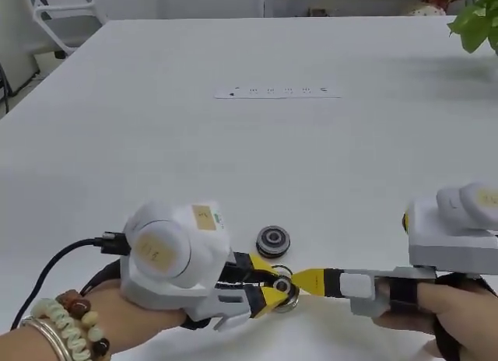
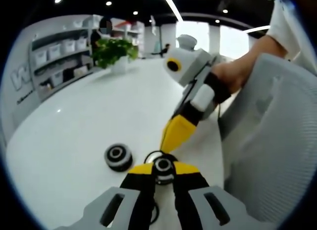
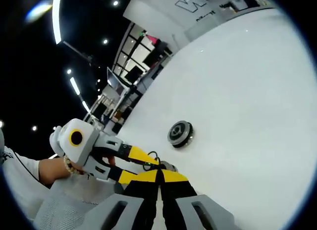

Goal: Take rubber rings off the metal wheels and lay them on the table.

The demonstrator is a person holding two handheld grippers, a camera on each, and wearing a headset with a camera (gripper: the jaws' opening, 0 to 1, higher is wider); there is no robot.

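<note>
My left gripper [image 1: 277, 289] comes in from the lower left, its yellow jaws shut on a small metal wheel [image 2: 164, 167] just above the white table [image 1: 233, 166]. From the right, my right gripper [image 1: 300, 282] meets it, jaws shut on the thin black rubber ring [image 2: 150, 155] that loops off that wheel's edge. The ring [image 3: 150, 155] also shows as a thin loop just past the right gripper's [image 3: 159, 171] shut yellow tips. A second metal wheel [image 1: 273, 241] with its black ring on lies flat on the table just beyond the jaws.
A white power strip [image 1: 276, 91] lies across the table's middle farther back. A green plant [image 1: 475, 19] stands at the far right corner and a white chair [image 1: 62, 11] at the far left. Open tabletop stretches beyond the wheels.
</note>
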